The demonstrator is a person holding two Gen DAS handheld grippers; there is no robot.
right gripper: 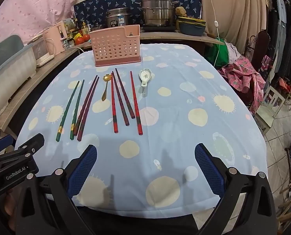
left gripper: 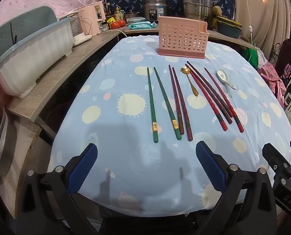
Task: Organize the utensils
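The desk (left gripper: 110, 152) is draped in a pale blue spotted cloth (right gripper: 184, 98); a cluttered wooden shelf (left gripper: 53, 82) is seen behind. A pink holder (left gripper: 181, 38) stands at the far edge, with chopsticks (left gripper: 166, 99) and two spoons (left gripper: 224, 77) laid before it. Both the left tool (left gripper: 146, 168) and right tool (right gripper: 145, 168) are released, empty. Shelf items are hard to make out.

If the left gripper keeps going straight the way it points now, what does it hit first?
Probably bare tablecloth: the open left gripper points down at it, short of the green chopsticks. Nothing lies between, though depth is hard to judge.
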